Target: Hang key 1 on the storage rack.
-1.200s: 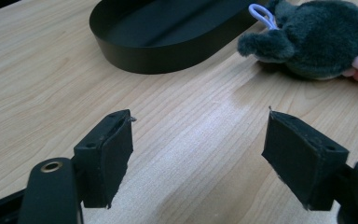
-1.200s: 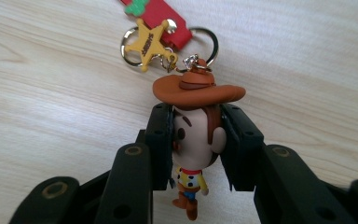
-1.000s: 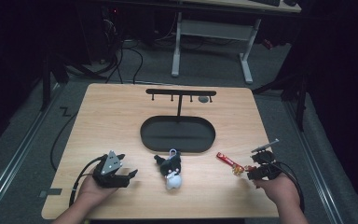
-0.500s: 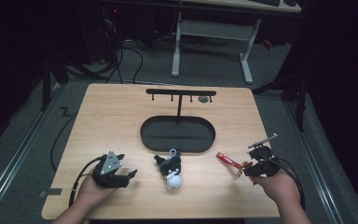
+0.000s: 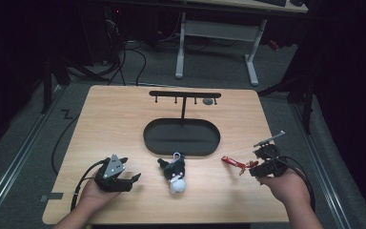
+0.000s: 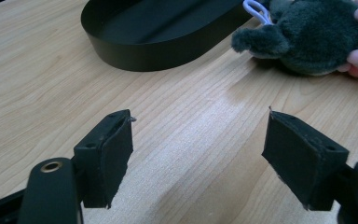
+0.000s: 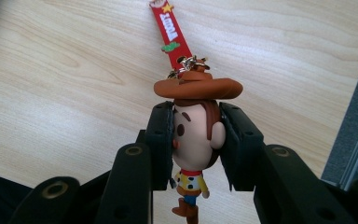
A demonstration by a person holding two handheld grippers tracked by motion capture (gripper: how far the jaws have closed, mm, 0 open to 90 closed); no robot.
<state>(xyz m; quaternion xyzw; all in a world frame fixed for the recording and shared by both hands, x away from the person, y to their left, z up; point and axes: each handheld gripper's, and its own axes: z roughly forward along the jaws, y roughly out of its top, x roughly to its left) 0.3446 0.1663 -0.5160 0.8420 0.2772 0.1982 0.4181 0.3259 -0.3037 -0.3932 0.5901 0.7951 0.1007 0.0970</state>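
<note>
Because clamped shut on the head of the cowboy keychain (image 7: 193, 135), nothing to spare in the right tongs (image 5: 257, 168): pads on both cheeks, hat and red strap (image 7: 170, 32) leading out past the tips, boots back toward the hand. Held at the near right corner of the bench (image 5: 114, 124), long axis in line with the tongs, strap end aimed inward at the bench's middle. At the near left corner, left tongs (image 5: 132, 179) spread wide with nothing between them. Between the two, close to the near edge, a plush toy (image 5: 175, 174). Farther in, at mid-bench, a black oval tray (image 5: 152, 138); beyond it, by the far edge, a hook rack (image 5: 185, 94). Likely bound for a hook: up-bench and leftward from the right hand, strap end first, far handier than from the left.
</note>
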